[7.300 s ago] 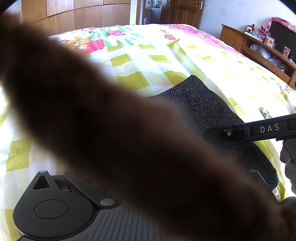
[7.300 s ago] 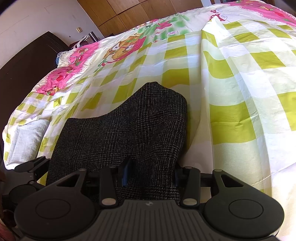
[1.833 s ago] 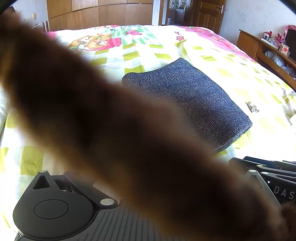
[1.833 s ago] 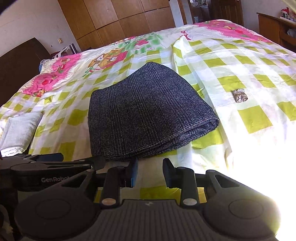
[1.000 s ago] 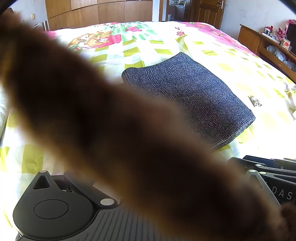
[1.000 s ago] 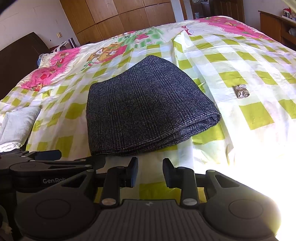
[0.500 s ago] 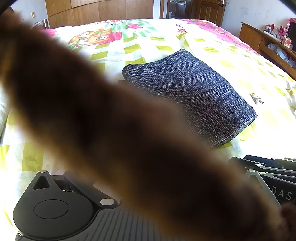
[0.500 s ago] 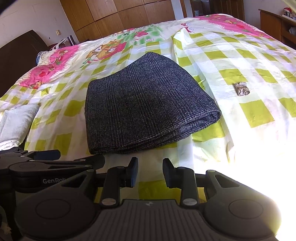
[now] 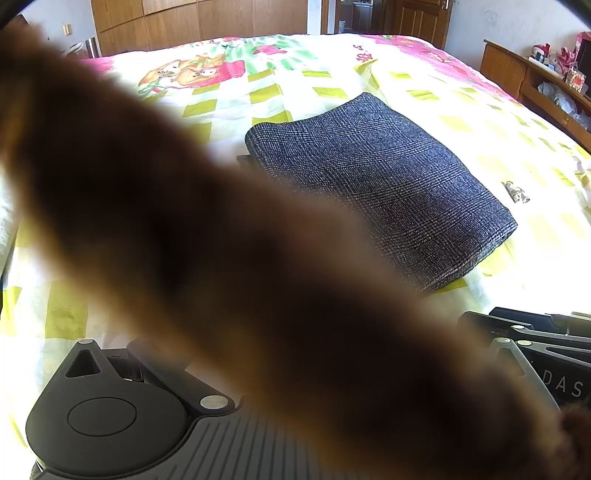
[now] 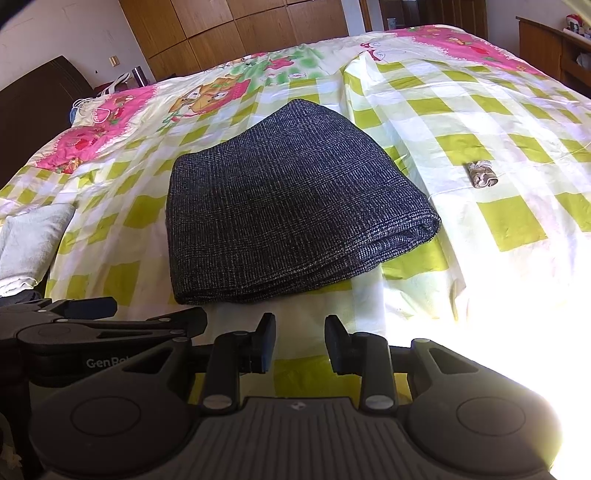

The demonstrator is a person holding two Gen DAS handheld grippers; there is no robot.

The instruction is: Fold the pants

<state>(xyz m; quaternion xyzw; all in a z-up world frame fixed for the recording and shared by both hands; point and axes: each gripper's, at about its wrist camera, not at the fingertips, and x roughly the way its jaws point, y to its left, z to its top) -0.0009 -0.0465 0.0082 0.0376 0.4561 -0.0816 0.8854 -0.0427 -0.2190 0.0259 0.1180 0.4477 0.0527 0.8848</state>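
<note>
The dark grey checked pants (image 10: 288, 199) lie folded into a thick rectangle on the bed, also in the left wrist view (image 9: 384, 181). My right gripper (image 10: 300, 345) is open and empty, hovering just short of the pants' near edge. My left gripper shows at the left of the right wrist view (image 10: 122, 314), beside the pants' near left corner; its fingers look close together. In the left wrist view a blurred brown furry thing (image 9: 221, 258) covers the lens and hides the left fingertips. The right gripper's side (image 9: 546, 343) shows at lower right.
The bed has a yellow-green checked sheet (image 10: 480, 110) with pink cartoon prints. A small crumpled wrapper (image 10: 482, 174) lies right of the pants. A white towel (image 10: 29, 236) lies at the left edge. Wooden wardrobes (image 10: 236, 33) and a side shelf (image 9: 535, 81) stand beyond.
Both grippers have drawn back slightly from the folded pants, which lie still. Earlier the right gripper was over the pants; now it is clear of them.
</note>
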